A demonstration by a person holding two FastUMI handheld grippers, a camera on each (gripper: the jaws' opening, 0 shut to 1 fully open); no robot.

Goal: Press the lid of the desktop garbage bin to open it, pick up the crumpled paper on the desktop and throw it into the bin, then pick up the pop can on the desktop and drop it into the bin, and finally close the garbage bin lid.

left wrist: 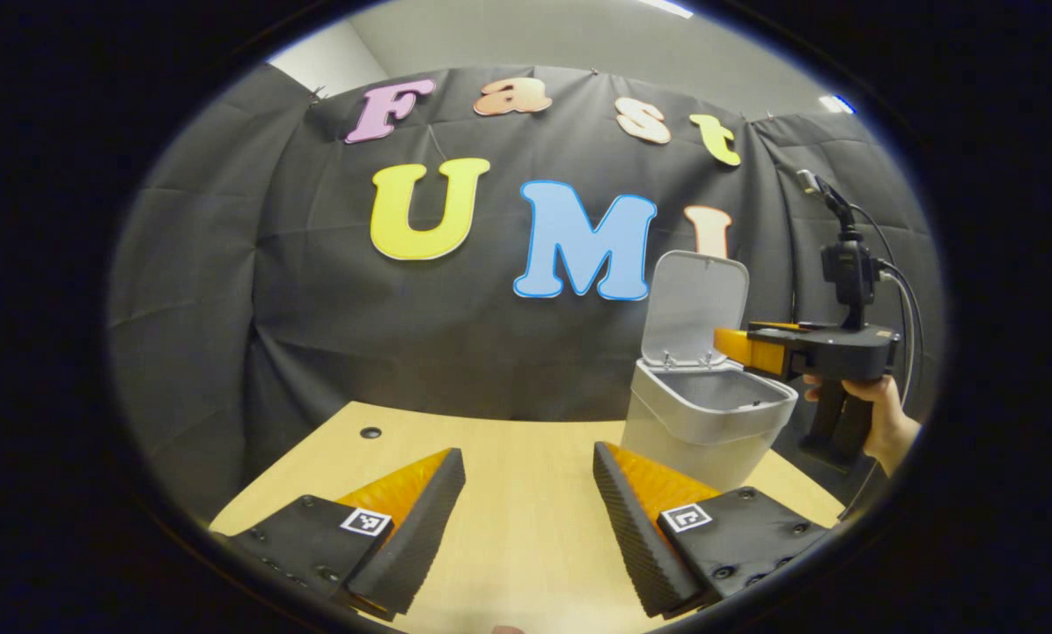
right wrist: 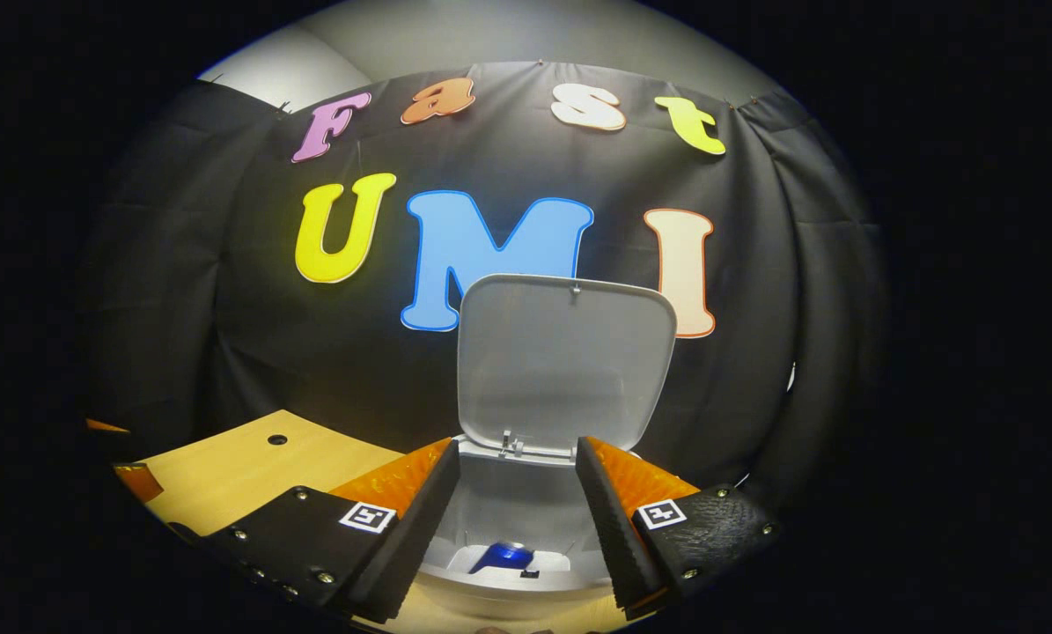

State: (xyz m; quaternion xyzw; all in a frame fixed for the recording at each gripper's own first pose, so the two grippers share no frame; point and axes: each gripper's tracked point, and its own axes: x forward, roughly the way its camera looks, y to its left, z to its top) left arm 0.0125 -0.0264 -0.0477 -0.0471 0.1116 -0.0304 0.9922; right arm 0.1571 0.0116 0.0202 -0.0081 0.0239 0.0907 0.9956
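Note:
The grey desktop bin [left wrist: 706, 423] stands on the right of the wooden table, its lid [left wrist: 695, 308] swung upright. My right gripper [left wrist: 739, 348], held by a hand [left wrist: 886, 423], hovers over the bin's open mouth. In the right gripper view my right gripper [right wrist: 517, 445] is open and holds nothing, directly above the bin [right wrist: 508, 493] and in front of the raised lid [right wrist: 565, 361]. A blue pop can [right wrist: 501, 556] lies at the bottom of the bin. My left gripper [left wrist: 528, 458] is open with nothing between its fingers, low over the table, left of the bin.
The light wooden table [left wrist: 508, 528] has a small round hole [left wrist: 371, 432] near its far left edge, also seen in the right gripper view [right wrist: 276, 438]. The black cloth wall hangs close behind the table and bin.

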